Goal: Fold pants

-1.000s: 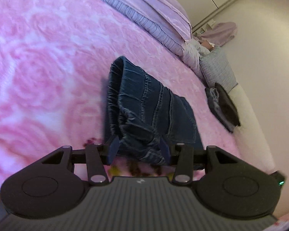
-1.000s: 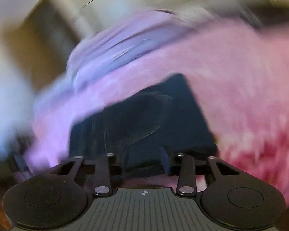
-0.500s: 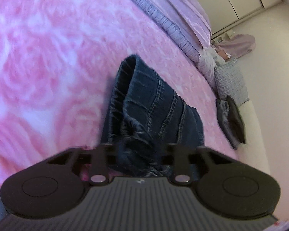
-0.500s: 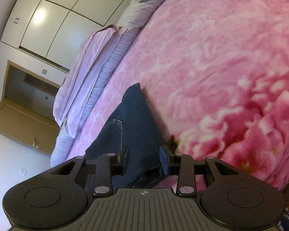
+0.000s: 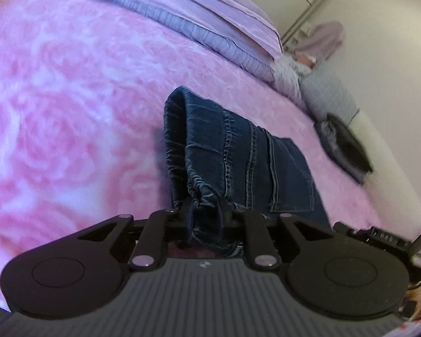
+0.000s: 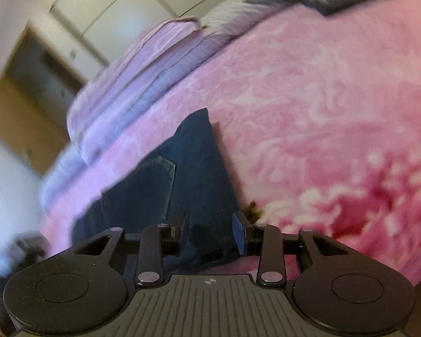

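My left tongs [image 5: 205,210] pinch the jeans [image 5: 238,157]' near edge (bunched denim); my right tongs [image 6: 210,231] stand spread, astride the folded bundle; little folding seems left.

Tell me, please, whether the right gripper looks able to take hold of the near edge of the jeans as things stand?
Probably yes. The right gripper stands open with the near edge of the jeans already between its fingers, and nothing lies in the way; the left gripper is clamped on another bunch of the denim.
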`<state>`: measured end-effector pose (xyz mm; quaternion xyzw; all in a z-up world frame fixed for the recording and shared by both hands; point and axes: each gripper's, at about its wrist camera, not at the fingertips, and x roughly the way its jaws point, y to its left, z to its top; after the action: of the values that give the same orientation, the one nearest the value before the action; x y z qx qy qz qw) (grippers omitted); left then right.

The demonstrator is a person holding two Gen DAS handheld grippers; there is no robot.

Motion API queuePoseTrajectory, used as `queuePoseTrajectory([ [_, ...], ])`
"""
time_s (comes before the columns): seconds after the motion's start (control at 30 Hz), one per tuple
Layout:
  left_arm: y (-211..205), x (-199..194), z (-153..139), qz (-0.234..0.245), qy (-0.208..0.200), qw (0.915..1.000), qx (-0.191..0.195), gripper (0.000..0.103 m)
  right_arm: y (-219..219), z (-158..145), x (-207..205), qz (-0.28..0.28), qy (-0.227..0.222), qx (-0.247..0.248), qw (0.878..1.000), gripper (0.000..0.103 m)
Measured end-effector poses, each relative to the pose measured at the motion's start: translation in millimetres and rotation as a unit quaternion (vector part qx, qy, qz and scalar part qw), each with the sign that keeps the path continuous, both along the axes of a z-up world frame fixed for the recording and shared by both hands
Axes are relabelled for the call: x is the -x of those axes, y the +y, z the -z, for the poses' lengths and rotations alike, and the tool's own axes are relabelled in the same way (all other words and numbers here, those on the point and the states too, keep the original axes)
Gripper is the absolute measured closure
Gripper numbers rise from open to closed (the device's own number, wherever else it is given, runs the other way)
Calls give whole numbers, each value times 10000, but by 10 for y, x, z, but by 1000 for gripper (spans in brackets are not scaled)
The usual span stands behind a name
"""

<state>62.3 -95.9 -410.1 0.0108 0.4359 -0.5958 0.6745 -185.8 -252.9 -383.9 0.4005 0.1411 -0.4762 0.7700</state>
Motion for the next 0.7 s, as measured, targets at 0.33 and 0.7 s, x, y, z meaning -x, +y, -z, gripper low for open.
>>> queuePoseTrajectory([
  [0.33, -13, 414, -315, 282, -1534, 9878, -35, 89, 358, 48, -588, -1111, 1657, 947, 9753, 72],
  [0.7, -486, 346, -652, 204, -2008, 9794, 55, 89, -111, -315, -842, -1355, 1796, 1592, 9613, 72],
])
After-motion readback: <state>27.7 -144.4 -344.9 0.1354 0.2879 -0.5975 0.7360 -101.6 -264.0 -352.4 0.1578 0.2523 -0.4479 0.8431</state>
